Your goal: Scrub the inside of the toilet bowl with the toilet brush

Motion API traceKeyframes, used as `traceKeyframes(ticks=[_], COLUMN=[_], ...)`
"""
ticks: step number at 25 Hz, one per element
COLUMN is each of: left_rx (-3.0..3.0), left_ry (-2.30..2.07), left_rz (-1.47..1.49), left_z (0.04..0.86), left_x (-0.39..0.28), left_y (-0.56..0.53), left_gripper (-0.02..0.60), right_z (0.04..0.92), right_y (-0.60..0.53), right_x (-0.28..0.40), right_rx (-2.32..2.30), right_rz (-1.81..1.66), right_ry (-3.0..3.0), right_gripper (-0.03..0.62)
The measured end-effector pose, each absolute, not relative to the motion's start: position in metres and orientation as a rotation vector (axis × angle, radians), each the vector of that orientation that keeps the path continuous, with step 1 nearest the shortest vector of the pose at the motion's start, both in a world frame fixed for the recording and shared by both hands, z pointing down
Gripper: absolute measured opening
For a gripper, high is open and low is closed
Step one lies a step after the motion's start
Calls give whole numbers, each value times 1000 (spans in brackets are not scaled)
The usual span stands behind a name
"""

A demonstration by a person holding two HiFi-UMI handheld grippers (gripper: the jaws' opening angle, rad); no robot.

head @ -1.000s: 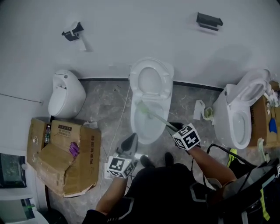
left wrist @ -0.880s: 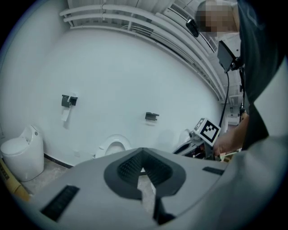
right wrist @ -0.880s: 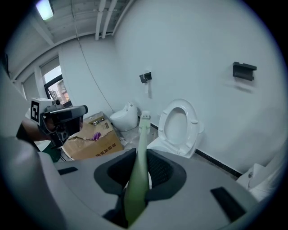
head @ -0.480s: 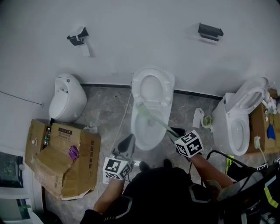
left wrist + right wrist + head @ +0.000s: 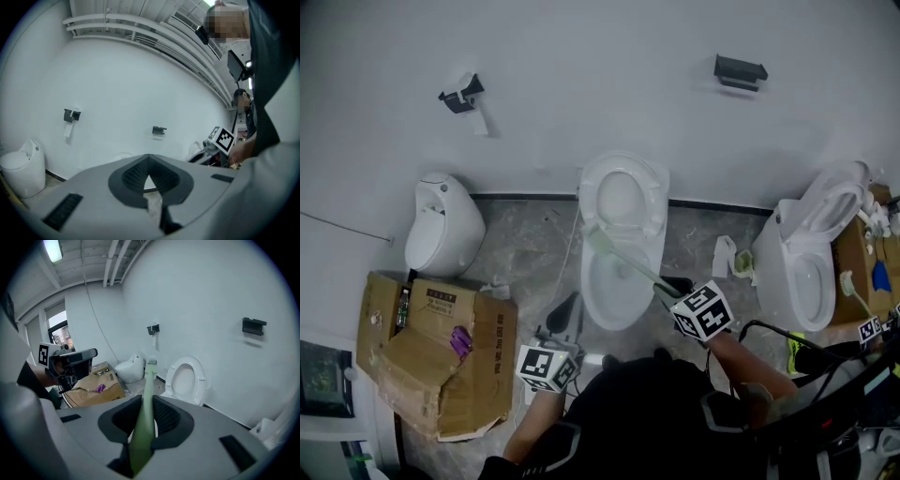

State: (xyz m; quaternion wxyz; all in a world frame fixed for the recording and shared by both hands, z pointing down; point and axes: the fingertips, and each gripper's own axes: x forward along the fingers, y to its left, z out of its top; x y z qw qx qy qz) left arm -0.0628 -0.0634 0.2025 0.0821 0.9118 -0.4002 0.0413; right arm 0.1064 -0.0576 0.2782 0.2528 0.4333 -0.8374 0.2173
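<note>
Toilet brush (image 5: 628, 265): its slim, pale green handle is clamped at the near end between the ribbed dark pads (image 5: 165, 416) of the right tongs (image 5: 671, 287), which are closed tight on it. From there the handle slants up and to the left across the toilet bowl (image 5: 589, 286). Its pale head sits over the bowl's back-left edge, just below the raised seat (image 5: 622, 192); whether it touches the ceramic can't be told. In the right gripper view the handle tapers away from the tongs (image 5: 143, 420), smooth and slightly translucent, ending in short whitish bristles. The bowl is a glossy white oval, and the seat is a ring standing up against the white wall. The left tongs (image 5: 568, 313) hang to the left of the bowl, low by the floor, with the jaws drawn together on nothing. The floor (image 5: 530, 244) is grey with stone-like veins. A rounded white fixture (image 5: 441, 216) stands by the wall at left, with a crumpled brown cardboard box (image 5: 441, 347) in front of it. A second white toilet (image 5: 806, 253) stands at right.
</note>
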Motion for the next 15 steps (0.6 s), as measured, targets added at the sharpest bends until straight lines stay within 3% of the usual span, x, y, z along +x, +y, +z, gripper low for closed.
traceKeyframes(ticks=[15], left_rx=[2729], left_ry=[-1197], left_rz=[69], left_z=[190], left_x=[-61], left_y=[-57], left_gripper=[2], right_z=[268], right_y=[-52], right_x=[108], right_rx=[1169], right_rz=[562], right_ry=[-2312], right_gripper=[83])
